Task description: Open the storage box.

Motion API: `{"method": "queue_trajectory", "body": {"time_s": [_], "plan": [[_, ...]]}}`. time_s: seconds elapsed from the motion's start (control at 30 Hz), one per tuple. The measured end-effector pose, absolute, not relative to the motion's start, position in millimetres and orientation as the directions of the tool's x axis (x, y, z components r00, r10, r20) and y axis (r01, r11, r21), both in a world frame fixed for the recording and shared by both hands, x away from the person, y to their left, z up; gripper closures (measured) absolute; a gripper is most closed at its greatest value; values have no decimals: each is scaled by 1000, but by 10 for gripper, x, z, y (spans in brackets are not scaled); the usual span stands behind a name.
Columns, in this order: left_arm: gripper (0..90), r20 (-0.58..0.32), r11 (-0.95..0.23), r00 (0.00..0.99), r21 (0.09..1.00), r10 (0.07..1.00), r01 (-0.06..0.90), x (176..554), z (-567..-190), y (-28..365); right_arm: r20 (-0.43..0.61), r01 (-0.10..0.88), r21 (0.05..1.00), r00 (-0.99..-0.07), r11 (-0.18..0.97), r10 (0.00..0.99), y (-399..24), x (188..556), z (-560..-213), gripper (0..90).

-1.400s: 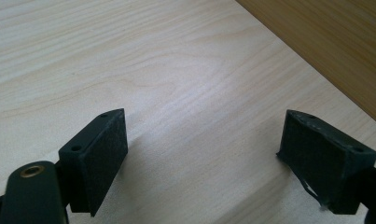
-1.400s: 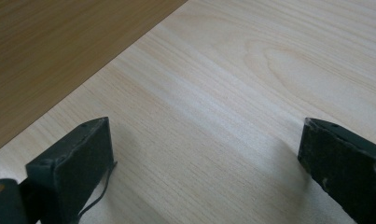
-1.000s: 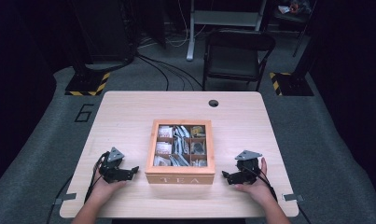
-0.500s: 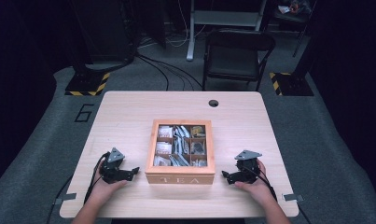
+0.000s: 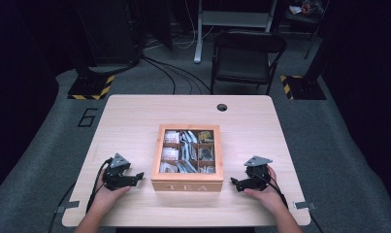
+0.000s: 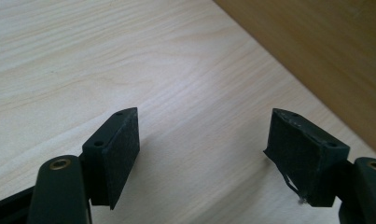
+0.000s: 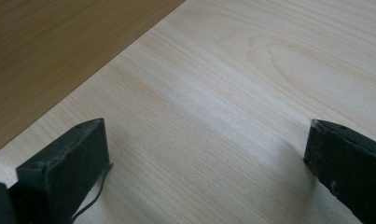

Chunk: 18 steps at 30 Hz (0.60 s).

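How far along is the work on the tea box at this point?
Nothing looks done yet: the wooden tea box sits mid-table, its compartments full of tea bags. In hand: the left gripper and right gripper rest on the table either side of the box, both open and holding nothing; the left one's jaws have just been closing a little on bare tabletop. All handling of the box lies ahead.

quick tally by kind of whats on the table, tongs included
wooden tea box: 1
tongs: 2, the left tongs and the right tongs, both open with nothing between them; the left jaws have just been closing
compartments in the box: 6, packets inside too small to count
total: 3 things on the table
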<state>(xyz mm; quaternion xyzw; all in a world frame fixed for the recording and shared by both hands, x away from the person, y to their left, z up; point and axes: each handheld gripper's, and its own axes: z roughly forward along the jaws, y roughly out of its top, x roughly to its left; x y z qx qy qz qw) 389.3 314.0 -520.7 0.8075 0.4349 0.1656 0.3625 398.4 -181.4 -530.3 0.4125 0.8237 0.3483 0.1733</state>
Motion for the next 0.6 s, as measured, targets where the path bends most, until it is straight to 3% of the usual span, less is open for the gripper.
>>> {"method": "queue_trajectory", "body": {"time_s": [0.6], "plan": [[373, -97, -323, 635, 797, 767, 511, 3663, -4654, 2983, 2, 559, 716, -599, 417, 800, -1814, 3983, -5303, 0]]}}
